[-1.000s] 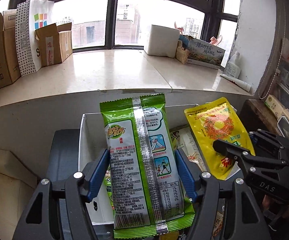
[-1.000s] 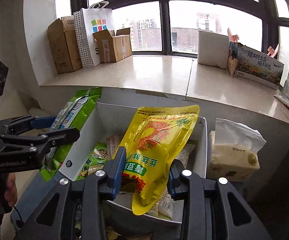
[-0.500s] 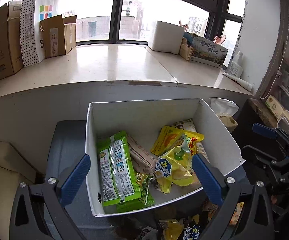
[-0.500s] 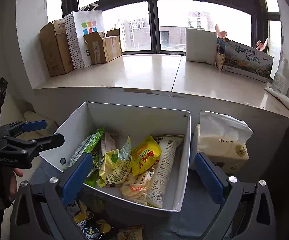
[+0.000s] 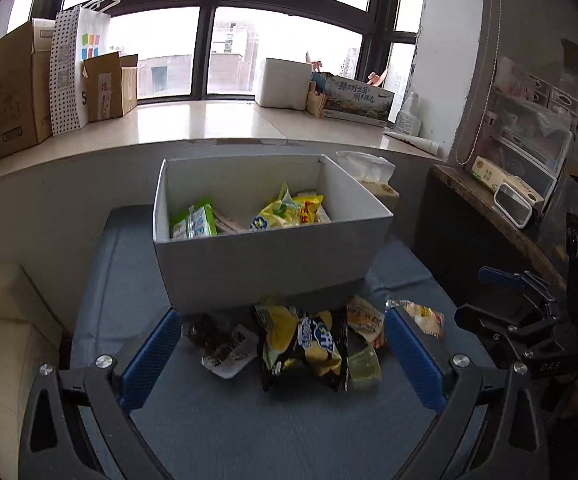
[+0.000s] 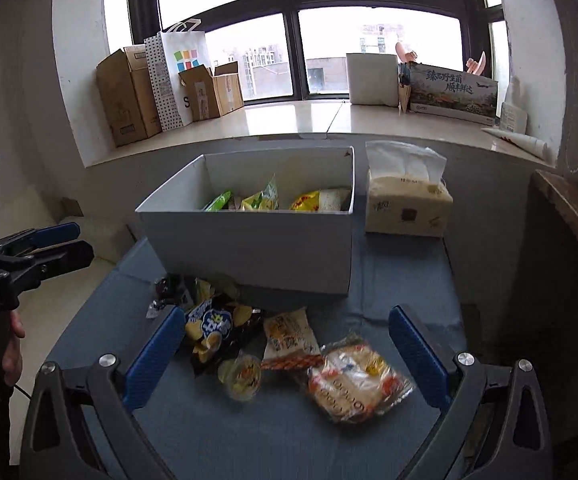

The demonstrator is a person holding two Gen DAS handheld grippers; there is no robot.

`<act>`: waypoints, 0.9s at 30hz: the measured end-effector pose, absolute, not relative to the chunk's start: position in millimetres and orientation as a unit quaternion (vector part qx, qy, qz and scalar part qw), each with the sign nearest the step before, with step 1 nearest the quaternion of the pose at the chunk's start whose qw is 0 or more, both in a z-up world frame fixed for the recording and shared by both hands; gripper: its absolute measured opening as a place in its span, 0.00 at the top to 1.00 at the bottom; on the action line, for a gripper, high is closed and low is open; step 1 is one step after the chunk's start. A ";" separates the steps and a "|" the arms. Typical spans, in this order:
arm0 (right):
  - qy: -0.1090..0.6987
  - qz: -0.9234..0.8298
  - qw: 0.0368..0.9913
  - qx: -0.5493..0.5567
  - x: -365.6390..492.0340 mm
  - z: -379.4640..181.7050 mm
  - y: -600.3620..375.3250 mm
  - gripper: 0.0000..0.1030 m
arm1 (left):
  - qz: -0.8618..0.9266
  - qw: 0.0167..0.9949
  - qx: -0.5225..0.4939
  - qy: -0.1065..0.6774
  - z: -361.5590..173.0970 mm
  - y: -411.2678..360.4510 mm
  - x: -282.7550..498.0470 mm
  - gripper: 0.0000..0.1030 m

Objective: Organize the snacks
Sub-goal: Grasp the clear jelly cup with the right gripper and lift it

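Both the left claw (image 5: 281,354) and the right claw (image 6: 285,354) gape wide and empty above the loose snacks (image 6: 281,344), which lie heaped on the counter (image 6: 249,440) before the white box (image 6: 249,248). Overlapping packets risk a double grab, and the jelly cup (image 6: 241,376) could be crushed.

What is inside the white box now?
The white box holds a green packet, yellow packets and a pale packet. Its front wall hides the bottom and anything lying lower.
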State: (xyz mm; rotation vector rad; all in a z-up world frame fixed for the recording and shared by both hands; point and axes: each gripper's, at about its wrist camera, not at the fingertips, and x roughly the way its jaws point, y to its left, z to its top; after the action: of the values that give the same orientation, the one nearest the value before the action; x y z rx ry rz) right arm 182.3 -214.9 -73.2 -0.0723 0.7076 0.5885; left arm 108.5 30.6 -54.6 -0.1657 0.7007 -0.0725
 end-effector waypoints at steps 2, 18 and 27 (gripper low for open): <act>0.364 0.288 0.885 -0.024 165.7 -92.1 -214.9 0.00 | -0.026 0.930 -0.087 0.355 -70.1 27.0 89.2 0.00; 0.410 0.286 0.859 -0.111 167.1 -174.9 -161.6 0.12 | -0.026 0.911 -0.108 0.396 -108.8 30.1 57.0 0.00; 0.425 0.296 0.848 -0.110 186.2 -190.8 -140.2 0.18 | -0.031 0.907 -0.112 0.404 -115.2 28.3 58.8 0.00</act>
State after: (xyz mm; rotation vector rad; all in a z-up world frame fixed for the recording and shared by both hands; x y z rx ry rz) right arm 186.2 -140.2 -190.8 -0.2316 0.8955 0.6236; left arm 58.8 28.3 -115.2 -0.2322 0.8349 -0.0650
